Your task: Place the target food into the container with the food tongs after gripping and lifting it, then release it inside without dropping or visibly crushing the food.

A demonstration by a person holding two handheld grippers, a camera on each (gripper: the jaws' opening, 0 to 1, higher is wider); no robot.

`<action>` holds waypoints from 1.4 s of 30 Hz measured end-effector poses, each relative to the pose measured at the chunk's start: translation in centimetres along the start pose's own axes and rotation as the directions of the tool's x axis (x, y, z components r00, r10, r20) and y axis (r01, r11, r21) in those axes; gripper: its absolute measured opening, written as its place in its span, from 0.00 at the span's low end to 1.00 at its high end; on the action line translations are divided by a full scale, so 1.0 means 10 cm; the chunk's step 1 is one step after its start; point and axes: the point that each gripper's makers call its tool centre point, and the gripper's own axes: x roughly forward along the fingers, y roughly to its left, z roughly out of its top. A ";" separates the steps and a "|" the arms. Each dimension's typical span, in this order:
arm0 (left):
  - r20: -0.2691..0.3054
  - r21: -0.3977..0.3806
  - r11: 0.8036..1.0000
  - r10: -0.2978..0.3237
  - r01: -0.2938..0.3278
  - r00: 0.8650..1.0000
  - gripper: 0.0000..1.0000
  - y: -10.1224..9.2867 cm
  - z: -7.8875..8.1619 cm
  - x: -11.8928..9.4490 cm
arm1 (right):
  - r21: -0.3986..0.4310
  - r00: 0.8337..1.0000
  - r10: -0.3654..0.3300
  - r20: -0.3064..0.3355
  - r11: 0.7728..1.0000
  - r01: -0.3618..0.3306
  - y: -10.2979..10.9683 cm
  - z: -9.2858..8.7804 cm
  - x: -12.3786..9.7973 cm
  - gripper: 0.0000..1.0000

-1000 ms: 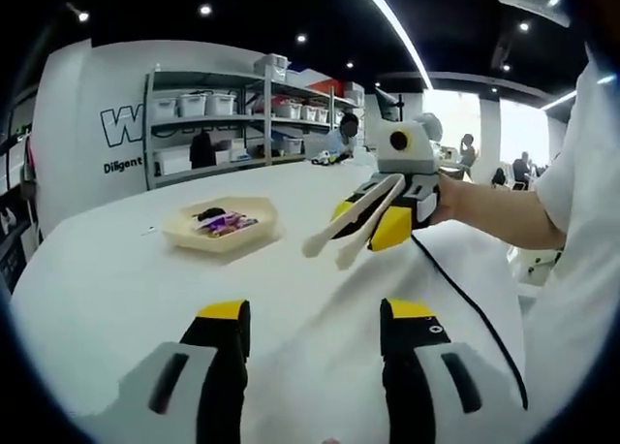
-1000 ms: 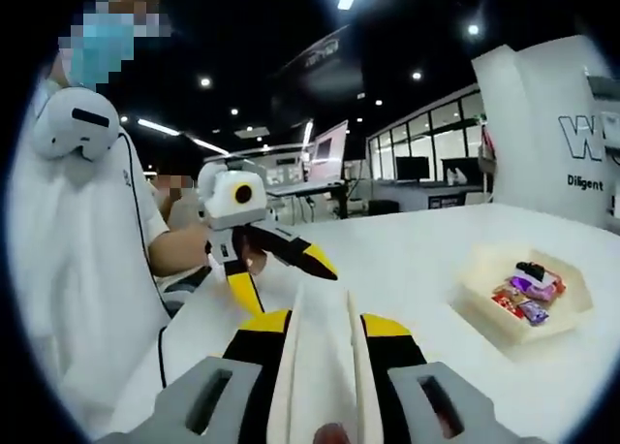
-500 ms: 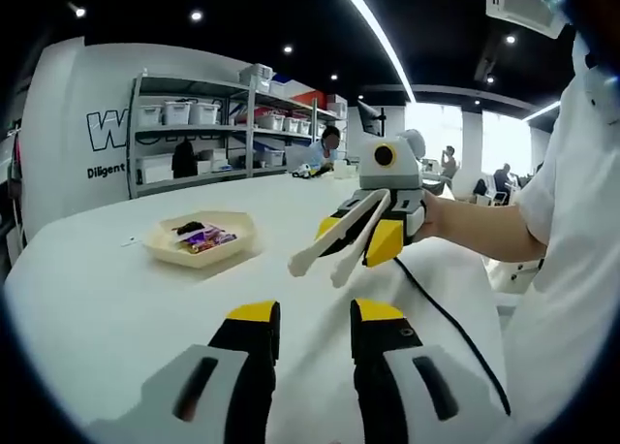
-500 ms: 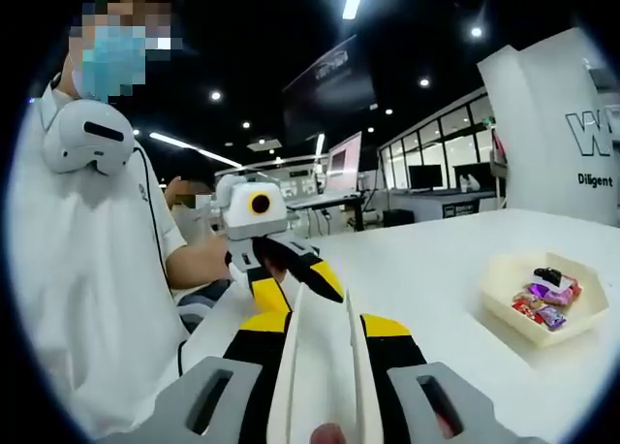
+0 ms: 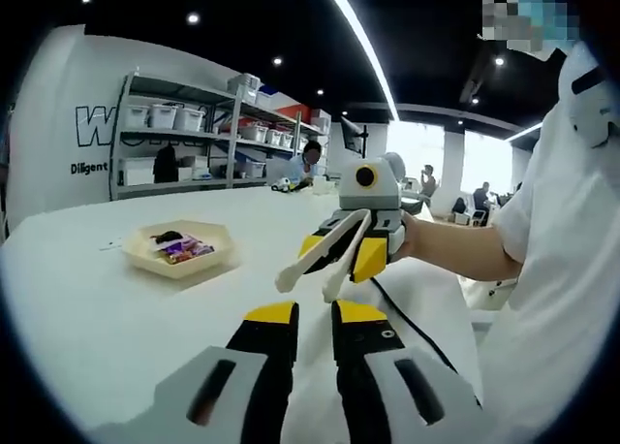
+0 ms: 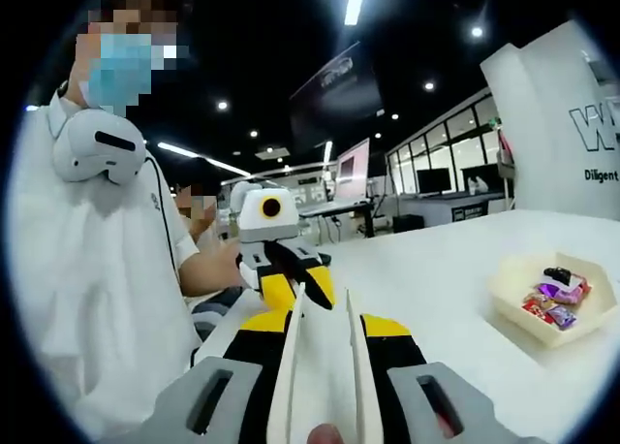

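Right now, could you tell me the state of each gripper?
Left gripper: shut, holding nothing, above the table.
Right gripper: shut on the food tongs, whose tips carry no food.

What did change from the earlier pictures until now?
The left gripper has closed its jaws almost together, holding nothing. The right gripper still holds the tongs, and the wrapped snacks still lie in the tray.

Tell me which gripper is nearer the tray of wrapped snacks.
Hard to call. The left gripper and the right gripper, which holds the tongs, both hang well short of the tray.
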 end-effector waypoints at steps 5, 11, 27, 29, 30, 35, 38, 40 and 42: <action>0.037 -0.029 0.998 -0.059 0.060 0.998 0.10 -0.09 0.07 0.01 | -0.001 1.000 0.023 0.009 1.000 -0.023 0.03 0.03 0.01 0.19; 0.076 -0.059 0.993 -0.098 0.102 0.992 0.08 -0.13 0.13 0.02 | 0.003 0.999 0.045 0.025 0.999 -0.045 0.07 0.08 0.02 0.19; 0.141 -0.086 0.982 -0.154 0.167 0.978 0.05 -0.21 0.24 0.00 | 0.009 0.996 0.072 0.044 0.997 -0.072 0.11 0.12 0.03 0.19; 0.150 -0.094 0.980 -0.159 0.175 0.976 0.05 -0.21 0.25 0.00 | 0.008 0.996 0.076 0.044 0.997 -0.077 0.13 0.12 0.04 0.18; 0.154 -0.094 0.980 -0.162 0.178 0.975 0.05 -0.22 0.25 -0.01 | 0.010 0.996 0.081 0.046 0.997 -0.081 0.14 0.13 0.05 0.18; 0.175 -0.097 0.978 -0.166 0.185 0.970 0.05 -0.21 0.28 -0.02 | 0.007 0.995 0.087 0.056 0.996 -0.088 0.16 0.16 0.07 0.18; 0.184 -0.115 0.979 -0.146 0.169 0.972 0.13 -0.17 0.30 -0.04 | 0.005 0.994 0.090 0.059 0.996 -0.090 0.17 0.17 0.09 0.18; 0.193 -0.123 0.979 -0.138 0.163 0.971 0.19 -0.14 0.31 -0.06 | 0.004 0.994 0.091 0.058 0.996 -0.092 0.17 0.18 0.09 0.18; 0.186 -0.118 0.981 -0.131 0.154 0.974 0.22 -0.12 0.30 -0.06 | 0.003 0.994 0.092 0.060 0.996 -0.092 0.17 0.18 0.10 0.18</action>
